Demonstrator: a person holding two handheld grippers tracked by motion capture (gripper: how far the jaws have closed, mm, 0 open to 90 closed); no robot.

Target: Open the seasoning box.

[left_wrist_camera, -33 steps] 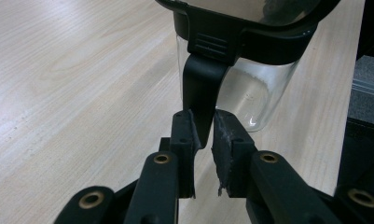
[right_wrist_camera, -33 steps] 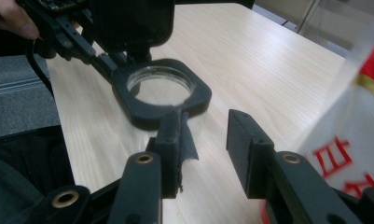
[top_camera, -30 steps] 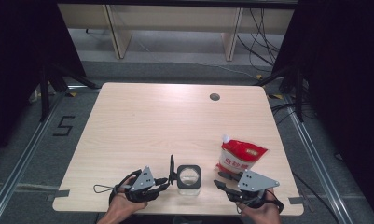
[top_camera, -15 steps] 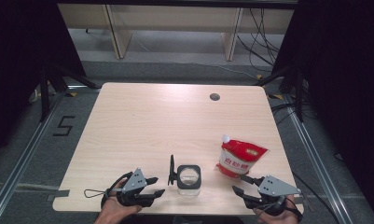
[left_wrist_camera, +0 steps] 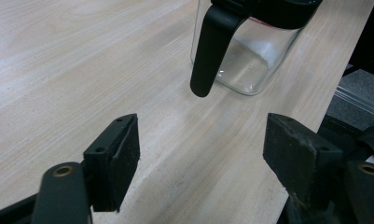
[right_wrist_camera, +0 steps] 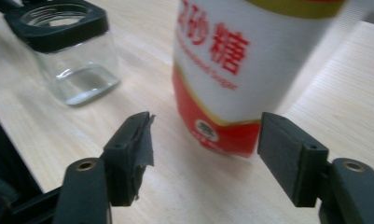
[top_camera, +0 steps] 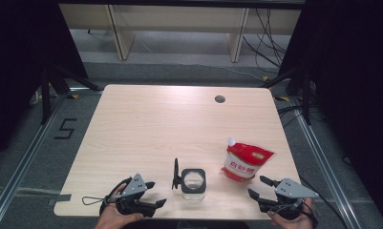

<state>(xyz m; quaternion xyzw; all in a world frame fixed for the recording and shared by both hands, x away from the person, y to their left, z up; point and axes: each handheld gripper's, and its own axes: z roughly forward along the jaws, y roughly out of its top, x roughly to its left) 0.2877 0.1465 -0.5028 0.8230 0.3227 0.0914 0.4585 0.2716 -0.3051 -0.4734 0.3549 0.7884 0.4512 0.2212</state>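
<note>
A clear glass jar (top_camera: 193,182) with a black square rim stands near the table's front edge, its black flip lid (top_camera: 175,174) standing open on its left. A red and white sugar pouch (top_camera: 246,161) with a white spout stands to its right. My left gripper (top_camera: 156,193) is open, left of the jar, with nothing between its jaws. In the left gripper view the gripper (left_wrist_camera: 203,158) faces the jar (left_wrist_camera: 254,51) and its black lid (left_wrist_camera: 210,51). My right gripper (top_camera: 257,186) is open just in front of the pouch. Its own view puts the gripper (right_wrist_camera: 205,144) before the pouch (right_wrist_camera: 236,70), with the jar (right_wrist_camera: 72,60) at the left.
The light wood table (top_camera: 170,124) has a round cable hole (top_camera: 220,99) at the back right. Both grippers sit at the table's front edge, held by hands. Dark floor and metal rails surround the table; shelving legs stand behind it.
Both grippers have drawn apart and back toward the front edge: the left one moved left, the right one moved right. The jar and pouch have not moved.
</note>
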